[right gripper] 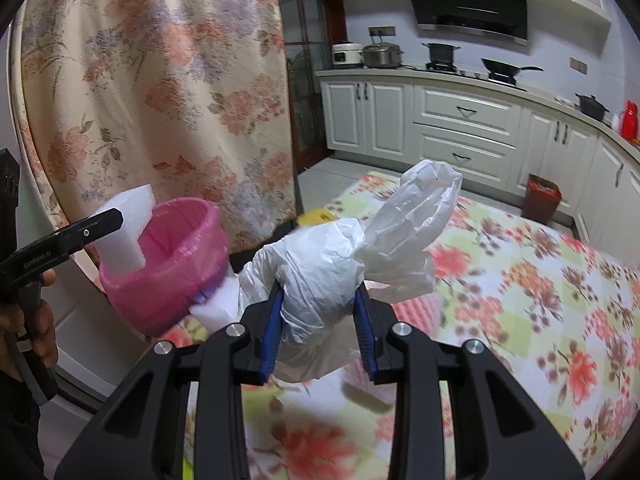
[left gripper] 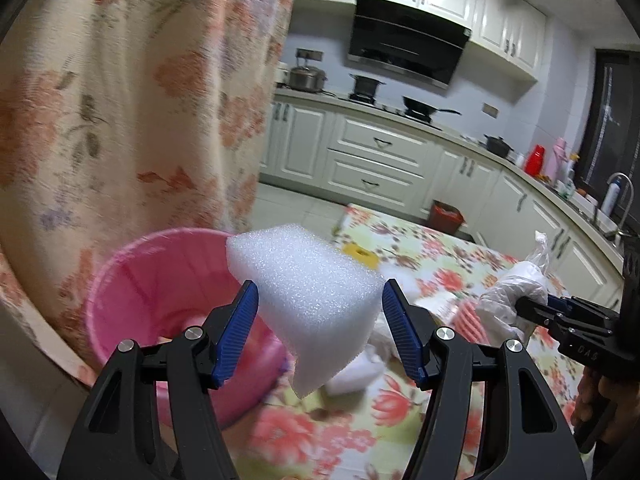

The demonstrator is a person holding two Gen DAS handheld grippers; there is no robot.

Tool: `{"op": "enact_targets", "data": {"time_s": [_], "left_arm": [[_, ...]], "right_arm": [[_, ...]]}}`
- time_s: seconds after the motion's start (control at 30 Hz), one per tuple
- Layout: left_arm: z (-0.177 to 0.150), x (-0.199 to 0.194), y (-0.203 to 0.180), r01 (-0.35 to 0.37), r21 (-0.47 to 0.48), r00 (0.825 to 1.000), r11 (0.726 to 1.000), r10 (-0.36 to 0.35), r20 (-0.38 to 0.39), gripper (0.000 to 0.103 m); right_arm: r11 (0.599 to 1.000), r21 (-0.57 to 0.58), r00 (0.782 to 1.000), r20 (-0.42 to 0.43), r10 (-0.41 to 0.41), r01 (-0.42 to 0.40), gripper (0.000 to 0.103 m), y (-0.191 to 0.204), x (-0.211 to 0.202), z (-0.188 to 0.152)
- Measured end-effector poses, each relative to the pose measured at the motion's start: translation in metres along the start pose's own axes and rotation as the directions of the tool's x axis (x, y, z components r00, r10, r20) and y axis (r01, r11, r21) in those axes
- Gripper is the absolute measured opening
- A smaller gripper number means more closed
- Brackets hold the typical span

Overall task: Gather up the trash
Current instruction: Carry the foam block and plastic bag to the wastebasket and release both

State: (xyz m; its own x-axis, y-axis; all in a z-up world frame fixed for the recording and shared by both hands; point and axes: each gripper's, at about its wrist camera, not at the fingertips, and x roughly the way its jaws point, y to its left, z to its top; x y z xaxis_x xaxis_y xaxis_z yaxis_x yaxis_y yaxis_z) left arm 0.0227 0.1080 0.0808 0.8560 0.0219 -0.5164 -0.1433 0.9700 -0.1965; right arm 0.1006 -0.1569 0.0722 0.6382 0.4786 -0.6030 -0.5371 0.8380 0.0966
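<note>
Left gripper [left gripper: 320,312] clamps a white foam block [left gripper: 308,288] held in the air just beside the rim of the pink-lined bin [left gripper: 160,280] at the floral table's [right gripper: 520,280] left edge; right gripper [right gripper: 318,320] squeezes a crumpled white plastic bag [right gripper: 340,256] above the tabletop.

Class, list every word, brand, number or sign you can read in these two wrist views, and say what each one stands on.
"GenRobot.AI", small and only roughly legible: on the black arm of the left gripper, right wrist view.
"DAS": raised letters on the black body of the right gripper, left wrist view; reading uncertain.
Nothing else carries readable text; the kitchen bottles are too small and blurred.
</note>
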Motion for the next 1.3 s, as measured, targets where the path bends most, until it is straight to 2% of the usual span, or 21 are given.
{"op": "enact_targets", "data": {"time_s": [0.27,0.57,0.97,1.03,1.1,1.13,1.17,1.3], "left_arm": [[0.014,-0.008,0.037,-0.082,-0.030,0.996,0.996,0.083,0.037,0.060],[0.027,-0.012,0.064,-0.162,-0.040,0.985,0.986,0.164,0.060,0.060],[0.032,-0.008,0.083,-0.196,-0.060,0.978,0.979,0.199,0.060,0.060],[0.032,-0.009,0.084,-0.198,-0.063,0.978,0.978,0.201,0.058,0.061],[0.032,-0.008,0.084,-0.201,-0.065,0.977,0.977,0.205,0.056,0.062],[0.031,-0.007,0.084,-0.203,-0.068,0.977,0.977,0.207,0.054,0.071],[0.031,-0.007,0.084,-0.202,-0.072,0.977,0.977,0.206,0.053,0.077],[0.031,-0.008,0.086,-0.206,-0.081,0.976,0.975,0.210,0.050,0.081]], "right_arm": [[0.996,-0.040,0.997,0.010,0.080,-0.079,0.032,0.039,0.030,0.038],[0.974,-0.112,0.980,-0.005,0.198,-0.197,0.032,0.102,0.075,0.084],[0.945,-0.164,0.958,-0.073,0.276,-0.284,0.033,0.151,0.123,0.102],[0.939,-0.170,0.954,-0.085,0.288,-0.299,0.035,0.157,0.130,0.102],[0.933,-0.179,0.949,-0.099,0.300,-0.313,0.041,0.162,0.135,0.102],[0.928,-0.184,0.945,-0.103,0.311,-0.325,0.054,0.165,0.137,0.103],[0.928,-0.185,0.946,-0.099,0.310,-0.323,0.062,0.166,0.138,0.103],[0.932,-0.192,0.951,-0.096,0.293,-0.306,0.062,0.167,0.142,0.105]]}}
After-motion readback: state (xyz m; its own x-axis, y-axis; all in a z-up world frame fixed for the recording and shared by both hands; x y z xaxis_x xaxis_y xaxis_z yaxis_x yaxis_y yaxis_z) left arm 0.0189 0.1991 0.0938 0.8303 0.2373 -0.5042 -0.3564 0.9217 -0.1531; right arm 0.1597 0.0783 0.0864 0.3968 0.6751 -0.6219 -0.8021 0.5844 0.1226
